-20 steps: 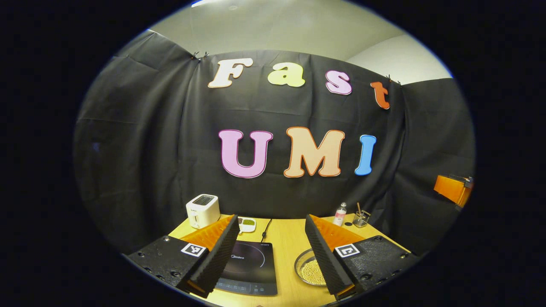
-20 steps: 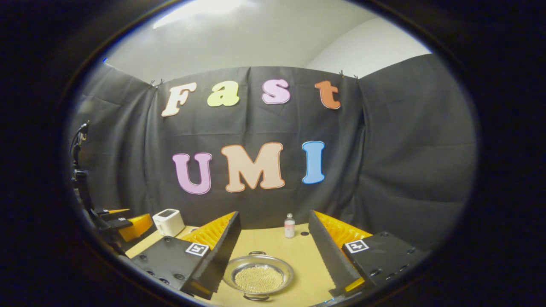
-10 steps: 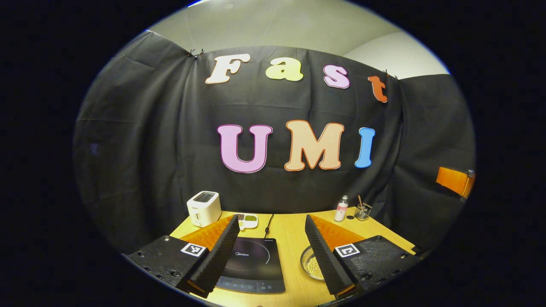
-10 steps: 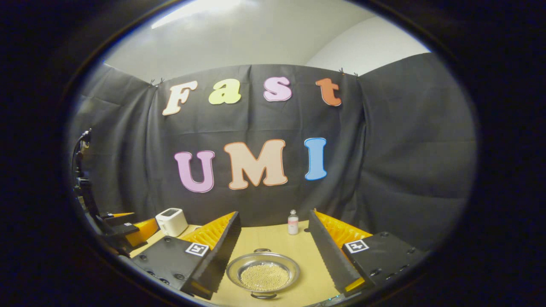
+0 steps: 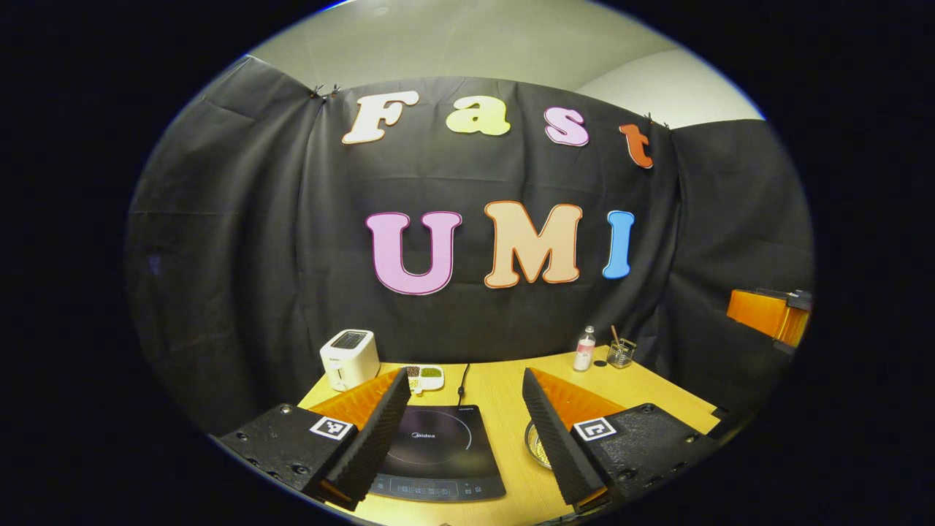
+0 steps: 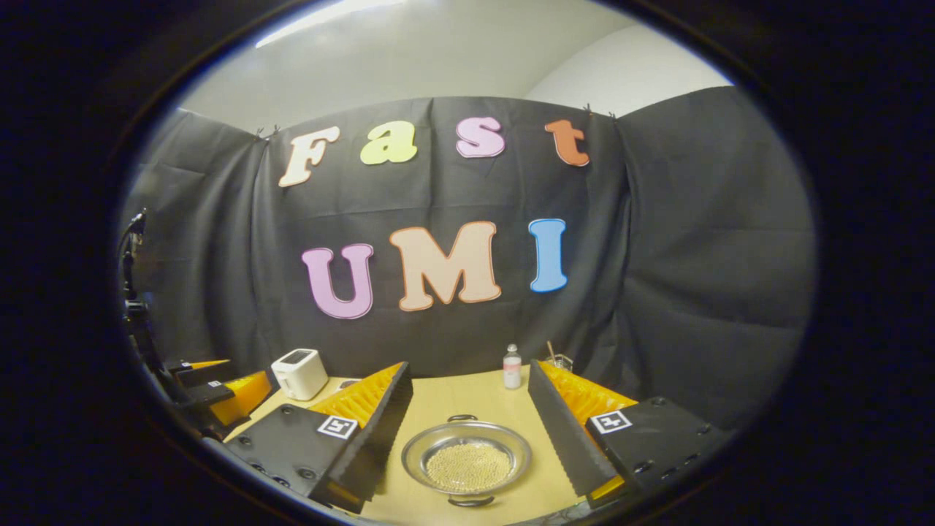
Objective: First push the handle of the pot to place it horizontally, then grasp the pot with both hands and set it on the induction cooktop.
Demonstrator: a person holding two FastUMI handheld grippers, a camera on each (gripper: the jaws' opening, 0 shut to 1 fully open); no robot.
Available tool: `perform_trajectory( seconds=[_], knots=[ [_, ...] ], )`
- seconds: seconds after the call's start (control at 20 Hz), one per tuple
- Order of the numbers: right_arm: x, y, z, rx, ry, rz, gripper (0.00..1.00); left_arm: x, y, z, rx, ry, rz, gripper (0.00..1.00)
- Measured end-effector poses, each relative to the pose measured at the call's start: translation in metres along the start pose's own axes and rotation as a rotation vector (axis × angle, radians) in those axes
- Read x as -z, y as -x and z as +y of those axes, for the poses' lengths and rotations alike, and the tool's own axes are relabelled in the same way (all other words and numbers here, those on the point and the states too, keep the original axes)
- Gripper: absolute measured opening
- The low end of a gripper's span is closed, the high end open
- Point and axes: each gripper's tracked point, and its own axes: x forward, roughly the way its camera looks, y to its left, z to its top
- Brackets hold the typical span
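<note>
A shallow steel pot holding small yellowish beads sits on the wooden table. One loop handle points away from me and one toward me. My right gripper hovers above and short of it, open and holding nothing. In the left gripper view, the black induction cooktop lies between the fingers of my open left gripper. A sliver of the pot shows beside the right finger, right of the cooktop. The left gripper also appears at the far left of the right gripper view.
A white toaster stands at the table's back left, with a small dish and the cooktop's cable beside it. At the back right stand a small bottle and a glass with sticks. Black cloth walls the booth.
Both views have dipped and more table shows. The pot has slid further behind the right finger in the left gripper view, and sits fuller between the fingers in the right gripper view.
</note>
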Motion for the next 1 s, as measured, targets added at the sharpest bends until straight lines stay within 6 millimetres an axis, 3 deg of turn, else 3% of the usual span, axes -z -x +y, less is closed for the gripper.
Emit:
perform_trajectory(
  seconds=[0.05, 0.25, 0.3, 0.35, 0.5, 0.55, 0.75, 0.8, 0.85, 0.95, 1.0],
  knots=[
    [0.005, -0.004, 0.003, -0.005, 0.001, 0.011, 0.92, 0.004, 0.001, 0.000, 0.004, 0.007, 0.006, 0.89],
    [0.017, -0.010, 0.014, -0.013, 0.026, 0.048, 0.65, 0.009, 0.005, 0.007, 0.001, 0.018, 0.016, 0.94],
    [0.019, -0.013, 0.015, -0.008, 0.028, 0.049, 0.47, 0.009, 0.006, 0.011, -0.006, 0.015, 0.017, 0.94],
    [0.021, -0.016, 0.015, -0.004, 0.025, 0.049, 0.41, 0.010, 0.006, 0.014, -0.012, 0.009, 0.016, 0.94],
    [0.027, -0.021, 0.021, -0.011, 0.012, 0.060, 0.09, 0.010, 0.009, 0.024, -0.034, -0.005, 0.018, 0.94],
    [0.032, -0.023, 0.023, -0.020, 0.016, 0.070, 0.07, 0.011, 0.009, 0.027, -0.041, -0.006, 0.017, 0.89],
    [0.054, -0.028, 0.036, -0.069, 0.051, 0.134, 0.17, 0.011, 0.012, 0.036, -0.069, -0.006, 0.016, 0.94],
    [0.060, -0.028, 0.042, -0.087, 0.060, 0.155, 0.07, 0.010, 0.013, 0.038, -0.075, -0.004, 0.014, 0.94],
    [0.067, -0.028, 0.050, -0.111, 0.069, 0.177, 0.12, 0.011, 0.013, 0.040, -0.082, -0.003, 0.014, 0.94],
    [0.088, -0.028, 0.065, -0.165, 0.076, 0.233, 0.12, 0.012, 0.014, 0.043, -0.099, 0.005, 0.013, 0.89],
    [0.099, -0.026, 0.073, -0.194, 0.067, 0.268, 0.07, 0.013, 0.015, 0.044, -0.107, 0.011, 0.017, 0.89]
  ],
)
